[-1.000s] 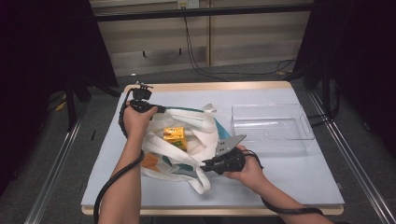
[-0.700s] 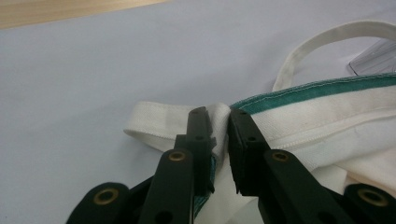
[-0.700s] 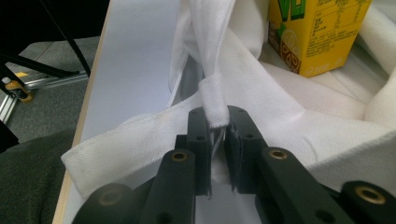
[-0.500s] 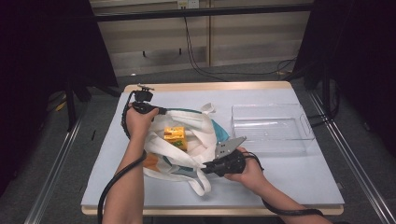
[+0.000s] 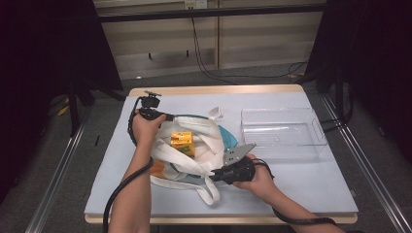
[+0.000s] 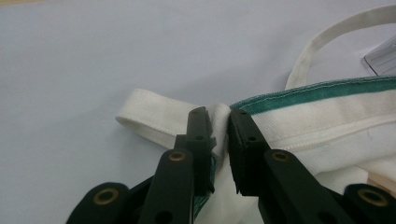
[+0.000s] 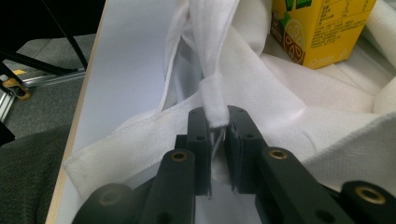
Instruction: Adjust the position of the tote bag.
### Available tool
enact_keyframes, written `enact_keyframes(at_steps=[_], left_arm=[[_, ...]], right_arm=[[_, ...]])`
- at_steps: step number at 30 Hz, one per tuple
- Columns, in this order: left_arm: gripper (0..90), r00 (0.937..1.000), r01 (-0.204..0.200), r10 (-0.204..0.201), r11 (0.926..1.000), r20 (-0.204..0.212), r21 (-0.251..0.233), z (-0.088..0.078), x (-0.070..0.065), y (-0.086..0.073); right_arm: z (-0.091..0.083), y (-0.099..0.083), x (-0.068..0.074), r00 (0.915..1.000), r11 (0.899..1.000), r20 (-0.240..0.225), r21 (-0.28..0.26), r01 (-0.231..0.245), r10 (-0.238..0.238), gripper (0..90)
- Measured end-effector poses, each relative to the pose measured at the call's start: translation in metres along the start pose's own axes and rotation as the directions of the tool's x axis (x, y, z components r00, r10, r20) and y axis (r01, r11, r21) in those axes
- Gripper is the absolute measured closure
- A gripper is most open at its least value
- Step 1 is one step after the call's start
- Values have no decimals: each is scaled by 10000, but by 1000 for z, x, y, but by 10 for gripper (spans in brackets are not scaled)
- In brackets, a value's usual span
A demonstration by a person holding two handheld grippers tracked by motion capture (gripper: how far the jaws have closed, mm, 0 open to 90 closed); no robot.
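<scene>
A white cloth tote bag (image 5: 194, 155) with a teal-trimmed rim lies open at the table's middle. A yellow juice carton (image 5: 182, 143) rests in its mouth. At the bag's far left edge, my left gripper (image 5: 167, 117) is shut on the bag's rim (image 6: 218, 122), the cloth pinched between the black jaws beside a folded strap. At the near right side, my right gripper (image 5: 214, 175) is shut on the bag's other edge where a white strap (image 7: 215, 107) is sewn on. The carton (image 7: 322, 30) stands just beyond those jaws.
A clear plastic tray (image 5: 282, 133) sits on the table to the right of the bag. The pale blue table top (image 5: 301, 189) has a wooden edge. A loose strap loop (image 5: 209, 191) trails toward the near edge. Dark floor and metal rails flank the table.
</scene>
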State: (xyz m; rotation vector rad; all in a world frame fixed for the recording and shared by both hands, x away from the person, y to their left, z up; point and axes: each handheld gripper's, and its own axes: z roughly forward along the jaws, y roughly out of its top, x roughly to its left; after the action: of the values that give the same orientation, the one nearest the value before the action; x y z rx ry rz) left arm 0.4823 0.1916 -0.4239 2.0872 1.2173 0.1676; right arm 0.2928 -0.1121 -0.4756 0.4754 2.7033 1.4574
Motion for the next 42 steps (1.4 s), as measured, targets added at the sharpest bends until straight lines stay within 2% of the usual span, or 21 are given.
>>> enact_keyframes(at_steps=[11,12,21,24,25,28,35,36,42], left_arm=[[795,9999,123,-123,9999,81,27,6,2,-9],[795,10000,39,-39,10000,36,46,6,2,-10],[761,9998,3,5,9992,199,-388,-5,0,-10],[720,9995,-194,204,9988,230,-442,-12,0,-8],[704,9997,-52,65,9981,219,-611,-14,-2,-8],[624,9996,-182,195,9980,214,-612,-21,-4,-5],[576,9993,-217,240,9964,280,-824,-36,-10,-1],[572,9988,-422,437,9970,223,-646,-40,-11,0],[570,9968,-725,747,9948,296,-711,-51,-19,0]], right_arm=[[2,-1,-1,10000,10000,62,-25,-11,11,798],[2,-1,0,10000,10000,93,-28,-31,31,797],[-1,0,-2,9997,9997,138,-145,-188,190,766],[-2,2,-1,9997,9997,155,-135,-207,209,729],[-3,4,-1,9997,9997,141,-115,-205,206,713],[-6,8,-1,9993,9997,269,-9,-241,241,653],[-14,19,1,9987,9995,453,167,-262,254,540],[-16,20,0,9984,9994,492,155,-301,293,534],[-27,30,-1,9977,9995,629,155,-270,260,467]])
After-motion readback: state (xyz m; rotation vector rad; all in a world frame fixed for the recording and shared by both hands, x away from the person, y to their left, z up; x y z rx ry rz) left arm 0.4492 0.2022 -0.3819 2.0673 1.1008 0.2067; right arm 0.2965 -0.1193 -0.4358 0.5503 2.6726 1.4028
